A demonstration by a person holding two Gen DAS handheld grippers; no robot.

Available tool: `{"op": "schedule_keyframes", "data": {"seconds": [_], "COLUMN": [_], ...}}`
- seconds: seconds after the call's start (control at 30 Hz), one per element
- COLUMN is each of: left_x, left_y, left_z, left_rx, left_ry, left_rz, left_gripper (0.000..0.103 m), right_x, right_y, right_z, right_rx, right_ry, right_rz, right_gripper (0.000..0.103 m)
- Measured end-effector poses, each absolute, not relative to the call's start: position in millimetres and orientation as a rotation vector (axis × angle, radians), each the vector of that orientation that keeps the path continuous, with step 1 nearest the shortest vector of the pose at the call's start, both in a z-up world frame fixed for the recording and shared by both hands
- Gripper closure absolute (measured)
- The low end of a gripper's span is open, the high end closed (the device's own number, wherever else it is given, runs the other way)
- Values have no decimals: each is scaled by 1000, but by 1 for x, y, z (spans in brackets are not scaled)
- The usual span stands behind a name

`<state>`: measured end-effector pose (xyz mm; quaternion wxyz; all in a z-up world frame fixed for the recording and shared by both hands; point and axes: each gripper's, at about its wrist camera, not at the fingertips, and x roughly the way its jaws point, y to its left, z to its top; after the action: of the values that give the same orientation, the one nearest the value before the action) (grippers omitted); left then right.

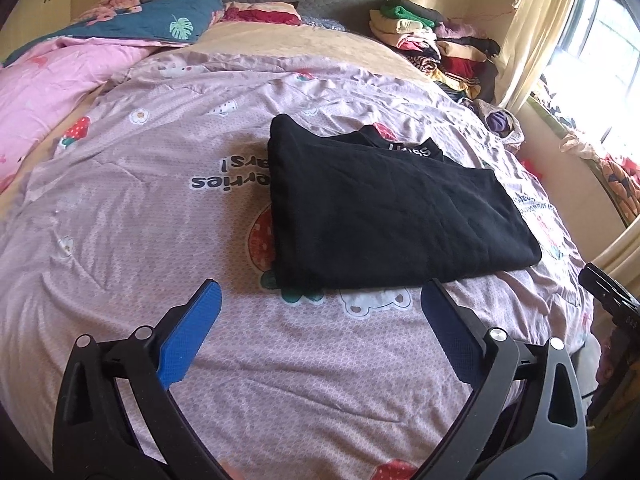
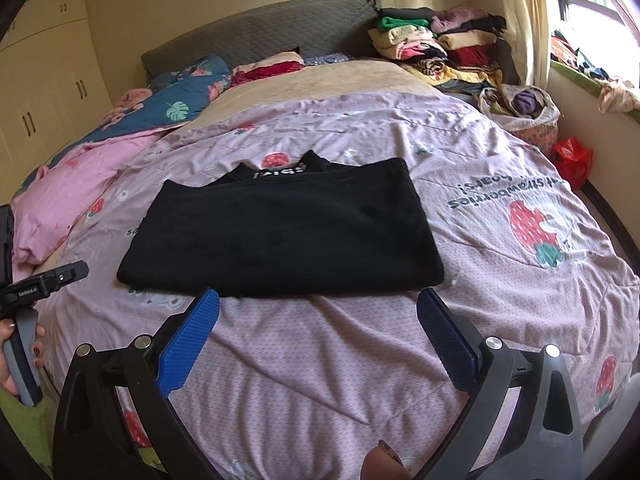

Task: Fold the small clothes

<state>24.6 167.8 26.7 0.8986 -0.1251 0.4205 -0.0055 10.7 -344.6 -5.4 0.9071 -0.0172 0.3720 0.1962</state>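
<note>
Hidden: my black garment (image 1: 384, 208) is lying folded, so I am seeing only its top layer; white lettering at the collar is peeking out, half covered, and I am not able to read it.
Cut off: my right gripper (image 2: 318, 334) is showing in the left wrist view only as a black edge at the far right.
My left gripper (image 1: 320, 320): I am holding its jaws spread wide, nothing between the blue pads (image 1: 192, 332), hovering over the bedspread (image 1: 160, 208).
My right gripper: its jaws are standing wide apart too, gripping nothing.
Garment's place: it is lying flat just ahead of both sets of fingertips, apart from them.
My left hand (image 2: 16, 356): it is sitting at the right wrist view's left edge, wrapped round a grey handle.
Containers: a pale bag (image 2: 532, 116) is sitting far ahead to my right by the window wall, holding what is probably purple cloth, too small to tell.
Clothes pile (image 2: 440, 48): it is stacked far ahead by the headboard (image 2: 260, 36).
</note>
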Motion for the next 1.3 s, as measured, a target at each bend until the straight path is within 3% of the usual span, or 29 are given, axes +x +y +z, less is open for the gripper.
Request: {"op": "schedule_keyframes", "data": {"seconds": [1.3], "left_x": [18], "left_y": [248], "left_z": [5], "left_rx": [-365], "left_ry": [859], "left_rz": [91], "left_gripper": [10], "right_x": [-14], "right_y": [-186], "right_z": [-8], "right_rx": [-332], "right_ry": [718], "right_rz": [599], "right_gripper": [5]}}
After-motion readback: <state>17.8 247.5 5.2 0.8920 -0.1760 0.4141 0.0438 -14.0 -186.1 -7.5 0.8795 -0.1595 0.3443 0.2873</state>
